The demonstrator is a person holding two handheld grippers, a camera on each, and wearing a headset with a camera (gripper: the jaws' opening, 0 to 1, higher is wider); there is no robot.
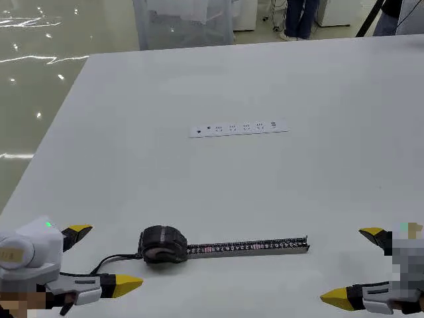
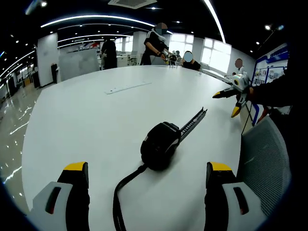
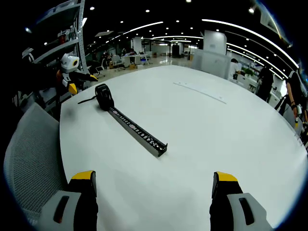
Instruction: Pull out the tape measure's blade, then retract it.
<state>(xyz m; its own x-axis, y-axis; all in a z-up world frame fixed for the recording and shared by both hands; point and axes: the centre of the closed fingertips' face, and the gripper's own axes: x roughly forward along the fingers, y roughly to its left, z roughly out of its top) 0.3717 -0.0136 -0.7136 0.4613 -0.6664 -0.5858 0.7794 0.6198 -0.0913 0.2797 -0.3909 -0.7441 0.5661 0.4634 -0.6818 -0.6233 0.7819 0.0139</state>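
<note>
A black tape measure (image 1: 162, 244) lies on the white table (image 1: 218, 185) near its front edge, with a black wrist cord trailing left. Its dark blade (image 1: 248, 247) is pulled out to the right and lies flat, ending at a hook. My left gripper (image 1: 103, 258) stands open just left of the case, holding nothing; in the left gripper view the case (image 2: 160, 144) sits ahead between the yellow-tipped jaws. My right gripper (image 1: 354, 265) is open at the far right, apart from the blade's end (image 3: 161, 149), which lies ahead of it.
A white power strip (image 1: 238, 128) lies flat in the middle of the table. A grey mesh chair (image 3: 33, 163) stands by the table's near edge. People stand beyond the far side of the table (image 2: 156, 41).
</note>
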